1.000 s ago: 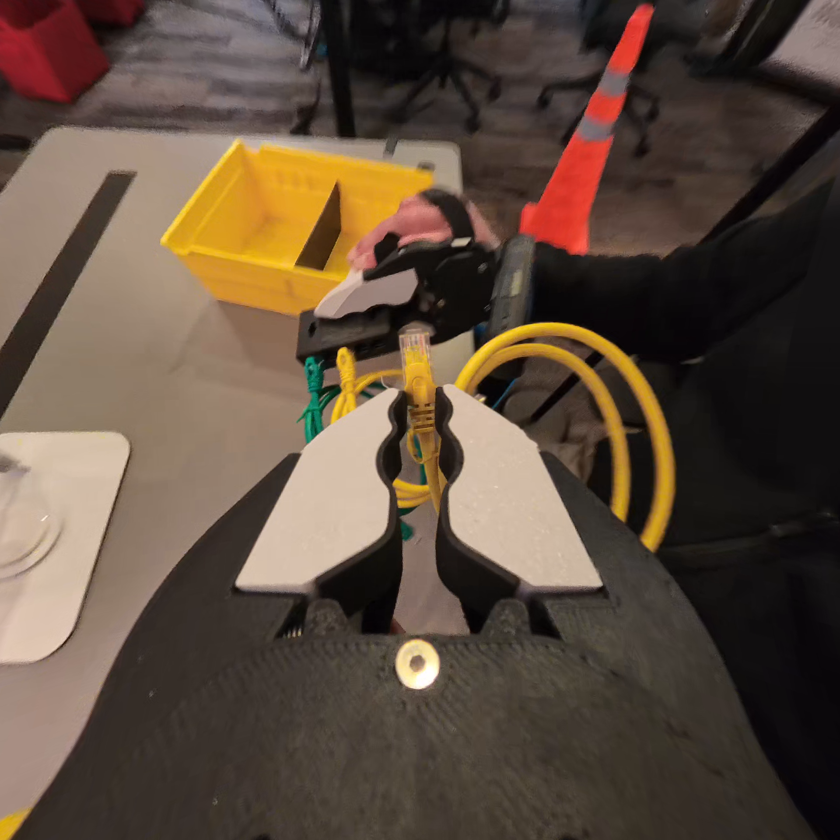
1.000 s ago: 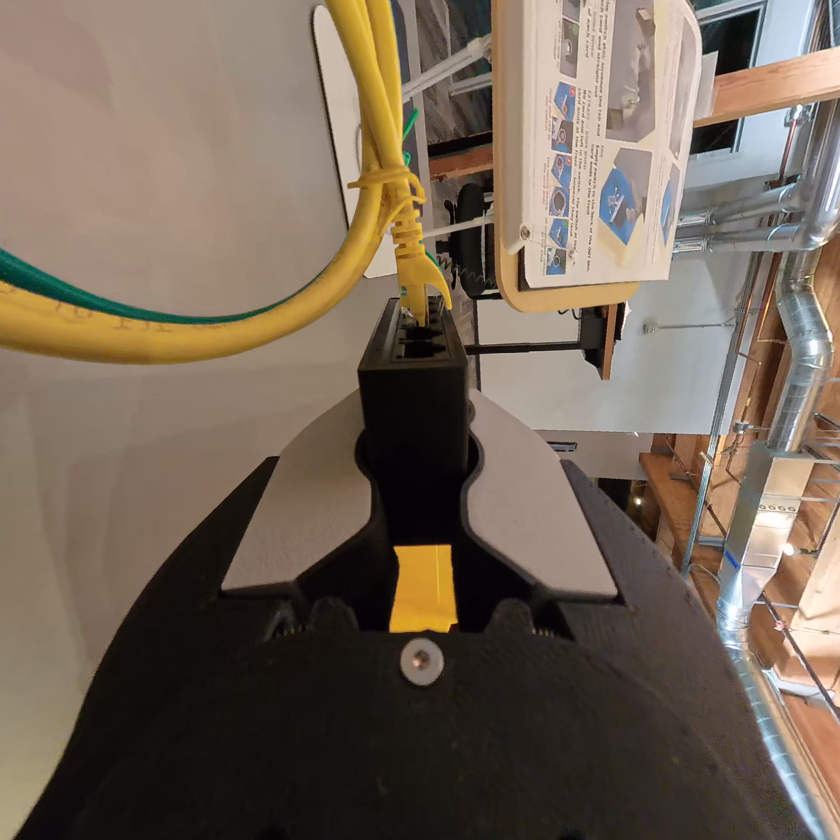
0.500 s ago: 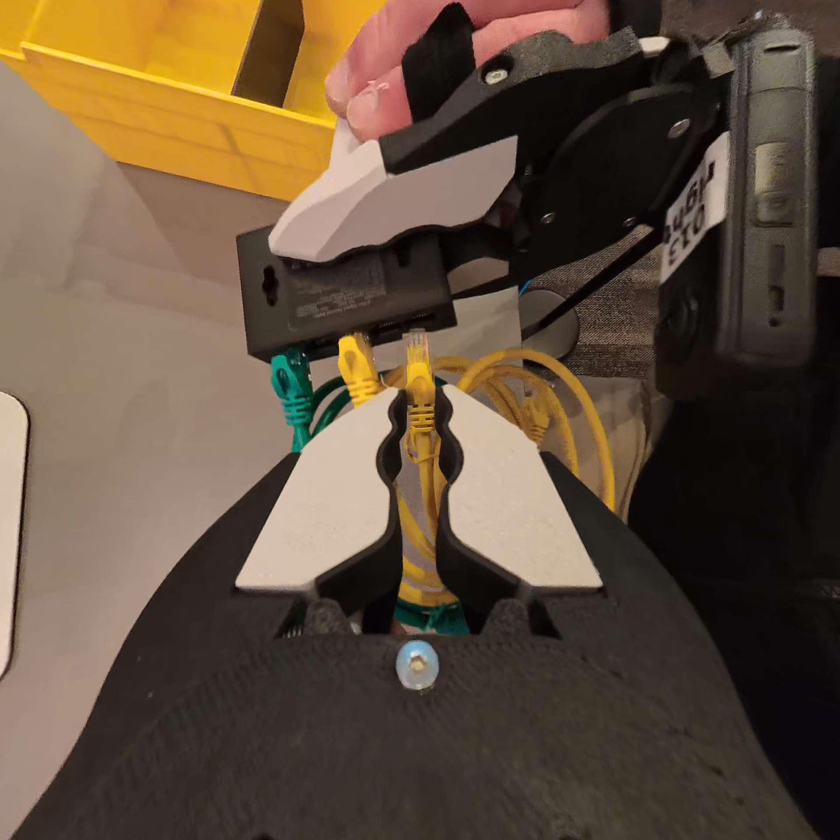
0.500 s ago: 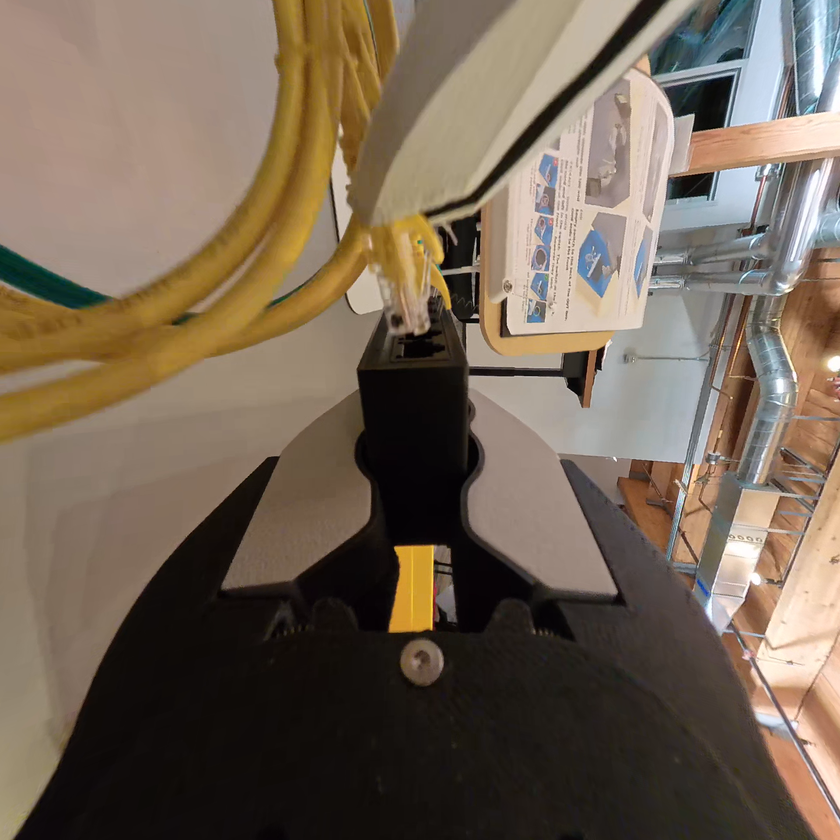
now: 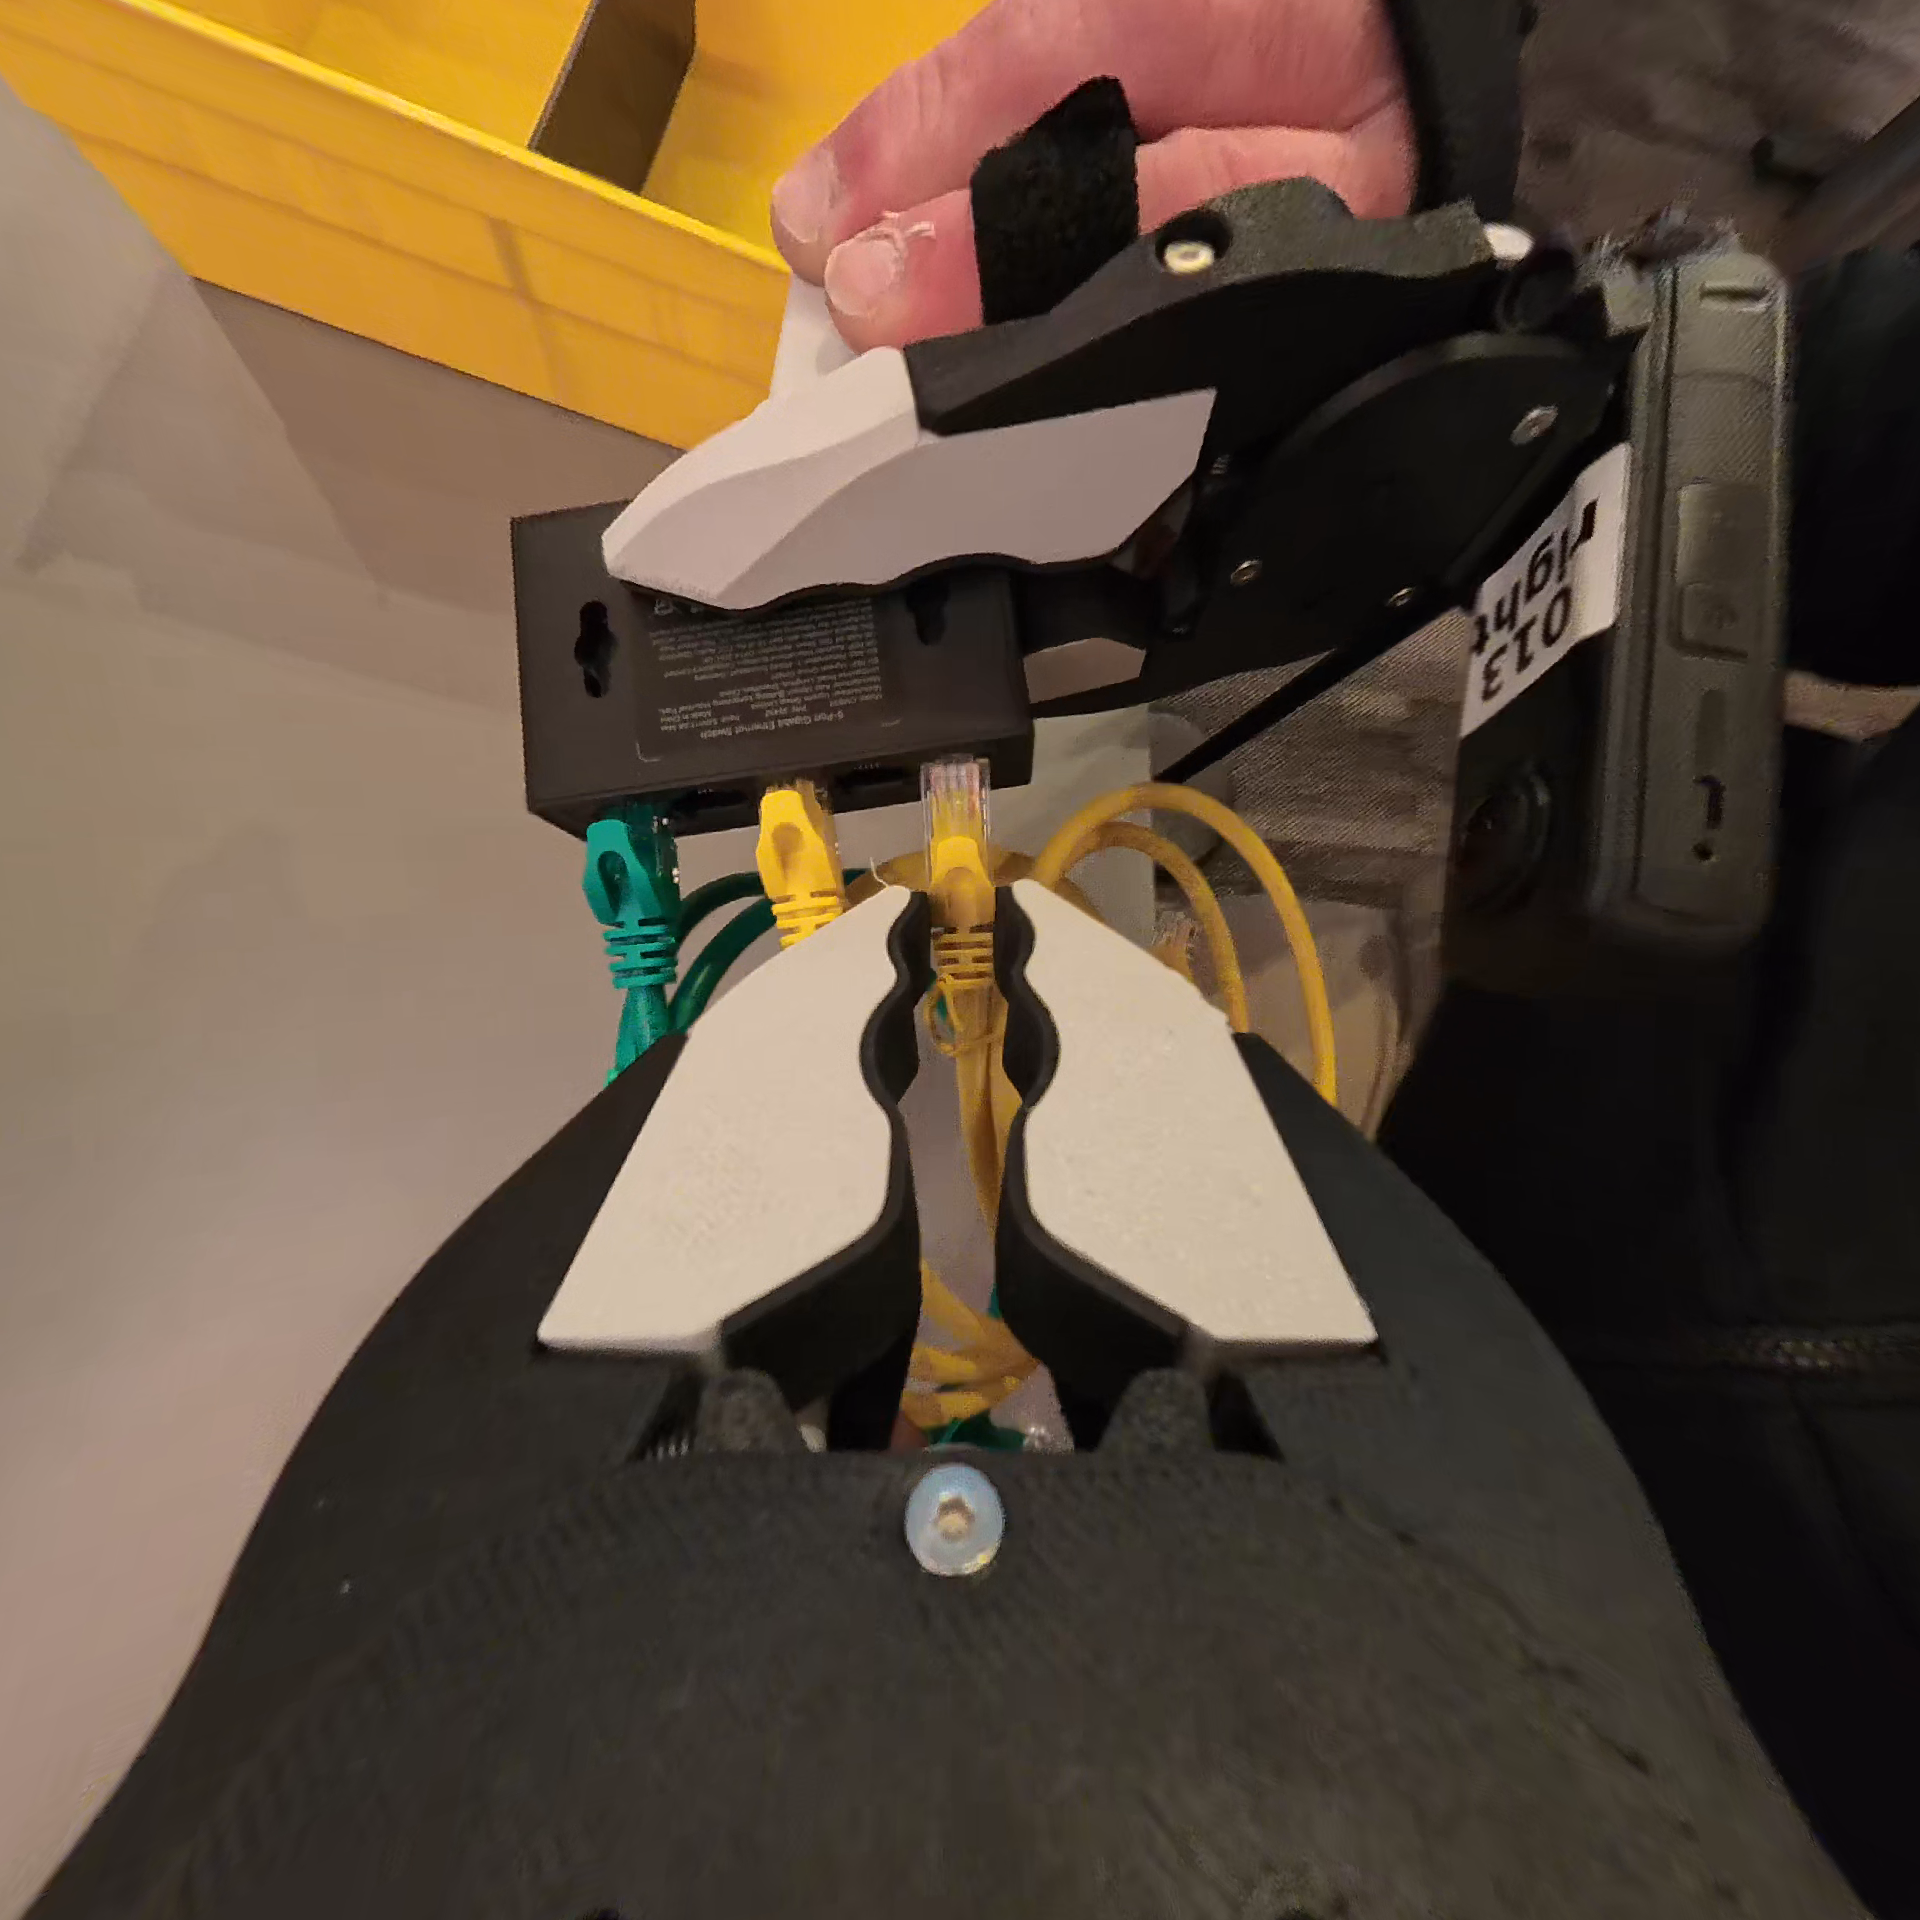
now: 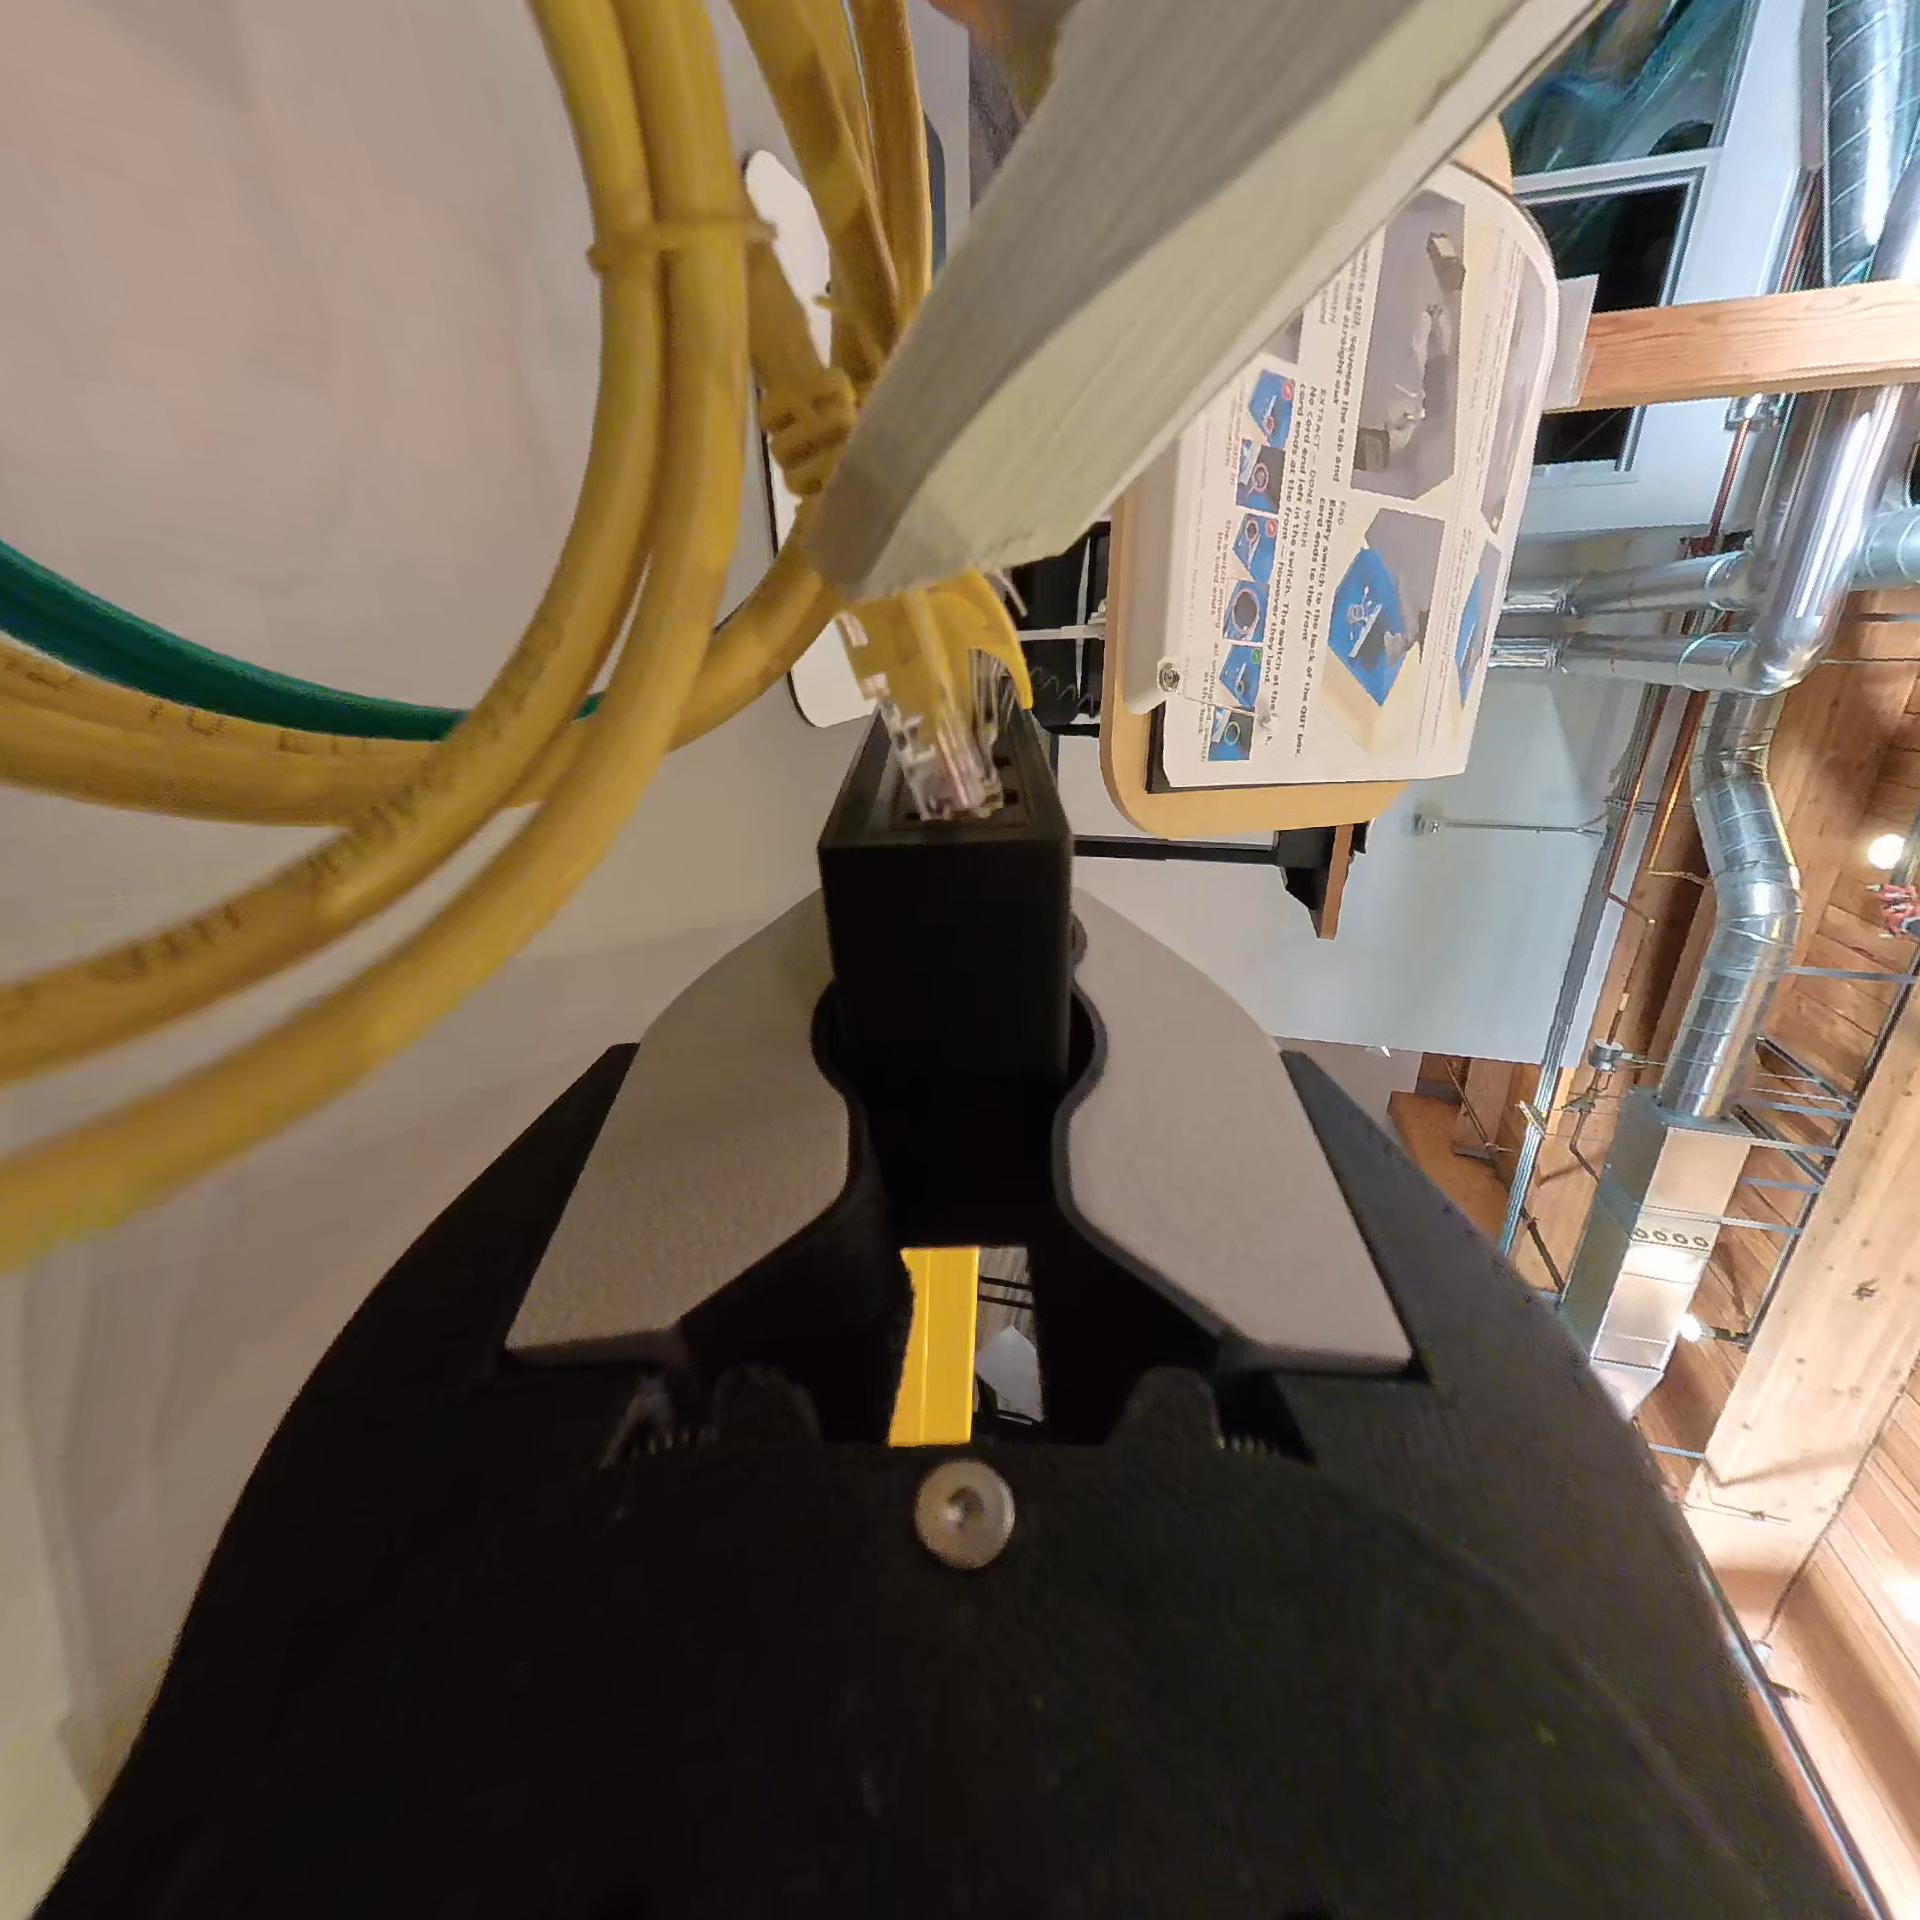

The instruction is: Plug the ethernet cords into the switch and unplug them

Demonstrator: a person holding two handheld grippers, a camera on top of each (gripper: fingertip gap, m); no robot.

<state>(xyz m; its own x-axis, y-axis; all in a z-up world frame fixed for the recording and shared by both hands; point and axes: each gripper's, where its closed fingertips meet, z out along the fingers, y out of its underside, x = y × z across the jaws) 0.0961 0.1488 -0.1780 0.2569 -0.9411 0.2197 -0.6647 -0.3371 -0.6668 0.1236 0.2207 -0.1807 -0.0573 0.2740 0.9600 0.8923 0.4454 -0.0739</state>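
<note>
The small black plastic switch box (image 5: 769,686) was held above the grey counter (image 5: 239,1039), pinched between the right gripper's (image 6: 961,935) fingers. At its right port, a yellow cord's clear plug (image 5: 956,795) was clamped by the left gripper's (image 5: 961,935) fingers. A green cord (image 5: 629,904) and another yellow cord (image 5: 798,862) sat plugged in to the left, a yellow plastic bin (image 5: 436,208) farther off.

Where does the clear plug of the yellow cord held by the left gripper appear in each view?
Left wrist view: clear plug, upper centre, just beyond the left gripper.
Right wrist view: clear plug, upper centre, at the port face.
Shared landmark: black switch.
</note>
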